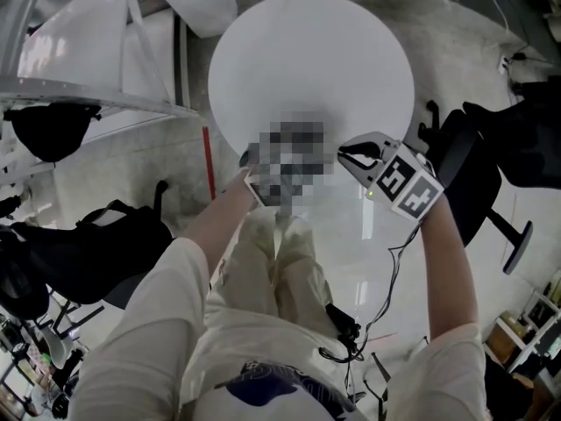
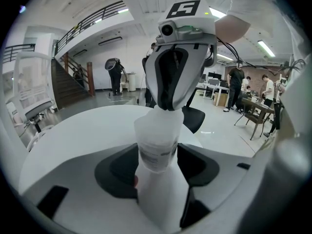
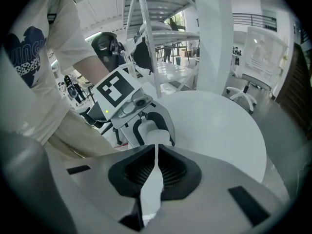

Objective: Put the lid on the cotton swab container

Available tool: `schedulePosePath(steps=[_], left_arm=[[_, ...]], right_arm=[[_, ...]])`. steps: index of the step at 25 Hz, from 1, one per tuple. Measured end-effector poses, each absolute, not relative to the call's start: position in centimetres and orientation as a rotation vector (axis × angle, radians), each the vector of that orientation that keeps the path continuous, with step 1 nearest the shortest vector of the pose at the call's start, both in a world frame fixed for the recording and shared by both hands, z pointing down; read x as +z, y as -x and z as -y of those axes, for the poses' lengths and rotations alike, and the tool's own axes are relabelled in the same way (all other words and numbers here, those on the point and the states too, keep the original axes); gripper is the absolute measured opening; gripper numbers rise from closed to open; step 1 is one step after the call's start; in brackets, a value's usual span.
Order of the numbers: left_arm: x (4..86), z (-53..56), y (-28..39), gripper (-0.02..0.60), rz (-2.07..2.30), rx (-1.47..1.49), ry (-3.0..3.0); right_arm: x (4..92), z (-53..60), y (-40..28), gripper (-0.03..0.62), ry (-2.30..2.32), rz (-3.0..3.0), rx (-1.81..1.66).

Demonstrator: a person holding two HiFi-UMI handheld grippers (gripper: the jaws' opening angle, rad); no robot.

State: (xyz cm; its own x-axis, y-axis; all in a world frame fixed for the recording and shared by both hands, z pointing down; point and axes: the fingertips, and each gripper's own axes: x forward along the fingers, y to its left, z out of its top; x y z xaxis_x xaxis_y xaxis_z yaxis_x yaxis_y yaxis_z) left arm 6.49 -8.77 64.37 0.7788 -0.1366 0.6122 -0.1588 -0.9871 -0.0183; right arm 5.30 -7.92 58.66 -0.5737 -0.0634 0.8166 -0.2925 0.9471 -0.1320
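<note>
My left gripper (image 2: pixel 157 165) is shut on the cotton swab container (image 2: pixel 156 145), a translucent white cylinder with a label, held upright above the round white table (image 2: pixel 73 135). My right gripper (image 2: pixel 168 82) faces it, its jaws reaching down to the container's top. In the right gripper view, the right gripper (image 3: pixel 155 172) is shut on the thin white lid (image 3: pixel 155 165), seen edge-on. Just ahead is the container (image 3: pixel 157 136) in the left gripper (image 3: pixel 155 126). In the head view a mosaic patch hides the container and most of the left gripper; the right gripper (image 1: pixel 351 156) shows beside it.
The white table (image 1: pixel 307 60) lies ahead of the person. A black office chair (image 1: pixel 473 165) stands at the right, a black bag (image 1: pixel 79 244) at the left, a metal shelf rack (image 1: pixel 79 95) behind it. People stand far back (image 2: pixel 115 74) in the hall.
</note>
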Motion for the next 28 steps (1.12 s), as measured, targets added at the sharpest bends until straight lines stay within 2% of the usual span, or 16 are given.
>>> schedulePosePath(steps=[17, 28], left_arm=[[64.1, 8.4, -6.2, 0.245, 0.265, 0.969, -2.927], [60.4, 8.8, -4.4, 0.245, 0.372, 0.829, -2.955]], right_arm=[[58.2, 7.7, -5.2, 0.031, -0.365, 2.259, 0.357], [53.6, 11.1, -7.6, 0.031, -0.989, 2.503, 0.548]])
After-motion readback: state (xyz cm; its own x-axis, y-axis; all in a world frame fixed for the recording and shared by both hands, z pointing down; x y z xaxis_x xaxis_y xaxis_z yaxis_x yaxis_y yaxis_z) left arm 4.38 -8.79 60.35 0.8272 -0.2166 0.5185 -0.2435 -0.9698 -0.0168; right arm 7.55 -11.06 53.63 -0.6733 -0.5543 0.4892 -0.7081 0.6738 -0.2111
